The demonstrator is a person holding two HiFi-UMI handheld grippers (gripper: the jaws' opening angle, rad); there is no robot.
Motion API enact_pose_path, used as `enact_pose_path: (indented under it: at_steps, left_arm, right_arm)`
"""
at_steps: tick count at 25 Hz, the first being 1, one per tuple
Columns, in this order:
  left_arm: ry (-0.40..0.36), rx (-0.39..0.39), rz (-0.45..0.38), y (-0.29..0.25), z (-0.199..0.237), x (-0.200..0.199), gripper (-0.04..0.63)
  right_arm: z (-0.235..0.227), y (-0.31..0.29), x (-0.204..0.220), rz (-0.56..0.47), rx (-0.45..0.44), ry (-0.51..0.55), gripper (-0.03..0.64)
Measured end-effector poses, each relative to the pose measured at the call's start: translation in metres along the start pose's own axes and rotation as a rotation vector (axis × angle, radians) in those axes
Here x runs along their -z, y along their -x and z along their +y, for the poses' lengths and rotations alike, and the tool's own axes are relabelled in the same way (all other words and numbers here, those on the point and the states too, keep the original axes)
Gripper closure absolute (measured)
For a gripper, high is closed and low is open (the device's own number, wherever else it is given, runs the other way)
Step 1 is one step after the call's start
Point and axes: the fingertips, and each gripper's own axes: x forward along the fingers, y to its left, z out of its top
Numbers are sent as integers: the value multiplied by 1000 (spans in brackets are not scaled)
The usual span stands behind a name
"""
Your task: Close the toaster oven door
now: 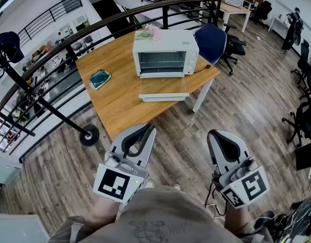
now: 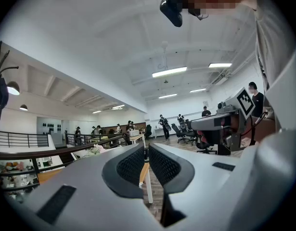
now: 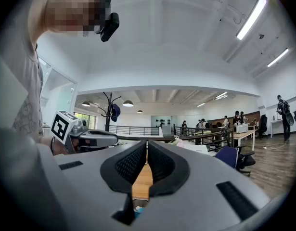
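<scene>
A white toaster oven (image 1: pixel 165 53) stands on the far part of a wooden table (image 1: pixel 120 100). Its door (image 1: pixel 164 97) hangs open, folded down flat in front of the rack-filled opening. My left gripper (image 1: pixel 147 128) and right gripper (image 1: pixel 212 135) are held close to my body over the floor, well short of the table. In the left gripper view the left gripper (image 2: pixel 146 153) has its jaws together with nothing between them. The right gripper (image 3: pixel 147 150) in its own view is likewise shut and empty, pointing toward the table.
A green flat object (image 1: pixel 100 78) lies on the table's left side. A blue office chair (image 1: pixel 212 42) stands behind the table's right corner. A curved black railing (image 1: pixel 94 29) runs behind the table, and a coat stand's base (image 1: pixel 89 134) sits on the floor at left.
</scene>
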Motion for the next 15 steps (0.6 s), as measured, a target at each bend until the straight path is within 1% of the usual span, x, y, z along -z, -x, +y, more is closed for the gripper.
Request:
enact_pose_path:
  at_steps: [8, 11, 13, 14, 15]
  left_arm:
    - [-7, -16, 7, -10, -20, -7, 552]
    - [-35, -24, -3, -13, -25, -6, 552]
    - [-41, -52, -20, -14, -25, -6, 551]
    - [-37, -74, -28, -15, -24, -7, 523]
    - [-35, -97, -35, -15, -23, -7, 459]
  right_arm:
    - [-18, 20, -4, -13, -6, -13, 583]
    - [-25, 29, -10, -60, -17, -44, 581]
    - [-32, 35, -14, -95, 0, -58, 581]
    - [-38, 38, -15, -109, 22, -60, 580]
    - [-44, 41, -14, -117, 48, -59, 510]
